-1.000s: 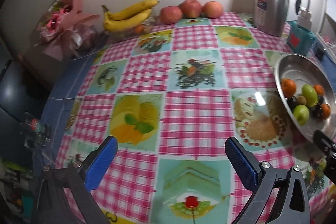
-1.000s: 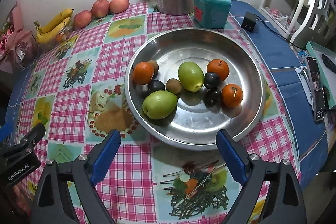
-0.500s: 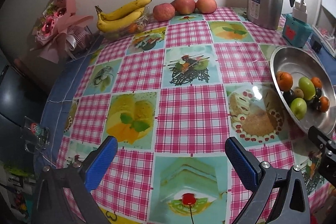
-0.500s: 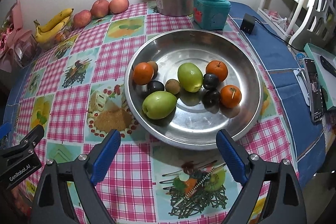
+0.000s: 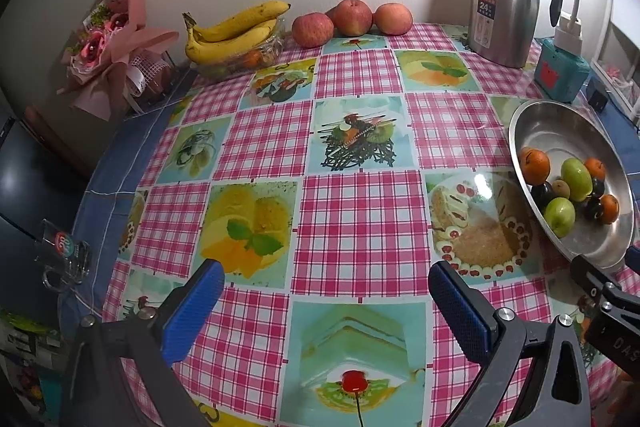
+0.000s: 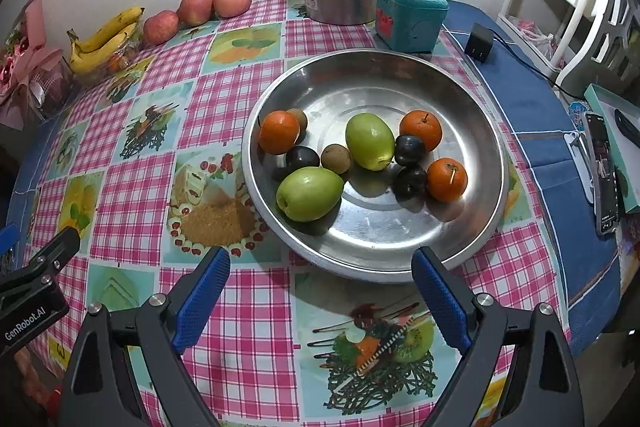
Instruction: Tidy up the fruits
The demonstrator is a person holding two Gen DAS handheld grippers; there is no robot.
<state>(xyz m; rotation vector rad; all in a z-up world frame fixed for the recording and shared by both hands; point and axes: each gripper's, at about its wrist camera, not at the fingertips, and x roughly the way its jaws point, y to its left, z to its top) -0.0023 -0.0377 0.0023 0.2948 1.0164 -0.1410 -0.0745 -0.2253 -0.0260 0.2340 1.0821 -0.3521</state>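
Round bench (image 6: 224, 75) under pink checked cloth. Steel dish (image 6: 486, 163) holds three oranges, two green fruits (image 6: 310, 193), dark plums, small brown fruits. Bananas (image 5: 236, 35) and three apples (image 5: 352, 17) sit at far edge by wall, well apart from dish. Left hand-held gripper (image 5: 324, 293) wide, empty, above bare cloth. Right hand-held gripper (image 6: 320, 283) wide, empty, near dish's front rim.

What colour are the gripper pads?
Blue pads, clearest in the right wrist view.
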